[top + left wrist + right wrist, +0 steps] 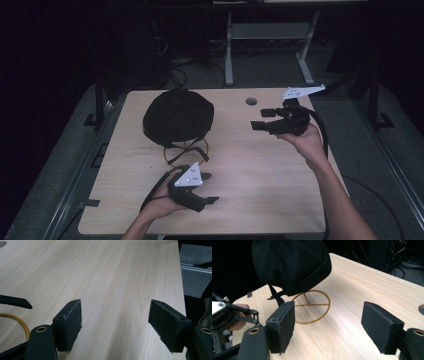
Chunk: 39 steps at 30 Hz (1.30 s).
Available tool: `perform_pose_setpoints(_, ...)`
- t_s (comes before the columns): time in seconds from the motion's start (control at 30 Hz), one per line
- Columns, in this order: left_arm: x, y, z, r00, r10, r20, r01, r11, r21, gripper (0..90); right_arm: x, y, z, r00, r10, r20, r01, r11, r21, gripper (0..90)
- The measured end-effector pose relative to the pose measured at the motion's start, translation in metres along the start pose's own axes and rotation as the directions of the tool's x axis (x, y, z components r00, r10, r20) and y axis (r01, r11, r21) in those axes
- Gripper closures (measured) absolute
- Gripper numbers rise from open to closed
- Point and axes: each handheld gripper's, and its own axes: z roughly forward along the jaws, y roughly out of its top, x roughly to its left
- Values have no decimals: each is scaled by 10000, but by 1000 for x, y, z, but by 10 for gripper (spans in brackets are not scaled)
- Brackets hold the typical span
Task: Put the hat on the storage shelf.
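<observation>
A black cap (178, 117) (289, 263) sits on a gold wire stand (186, 149) (312, 306) at the table's back left. My left gripper (212, 188) (115, 322) hovers near the front edge, just in front of the stand, jaws wide apart over bare wood. My right gripper (261, 119) (328, 325) is held at the back right, open and aimed toward the cap, with nothing between its pads. A strap (275, 296) hangs from the cap's back.
The light wooden table (250, 170) has a round cable hole (251, 101) near its back edge. Beyond it stand a white desk frame (265, 45) and cables on a grey floor. A curve of the gold stand ring (17, 321) shows at left.
</observation>
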Motion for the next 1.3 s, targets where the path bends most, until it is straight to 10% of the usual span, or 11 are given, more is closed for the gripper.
perform_pose_setpoints(1.3,-3,-1,8,9999,50,132,-49,9999,-109,248,-16,-87,-36,9948,878,516,-883,9961,67,214)
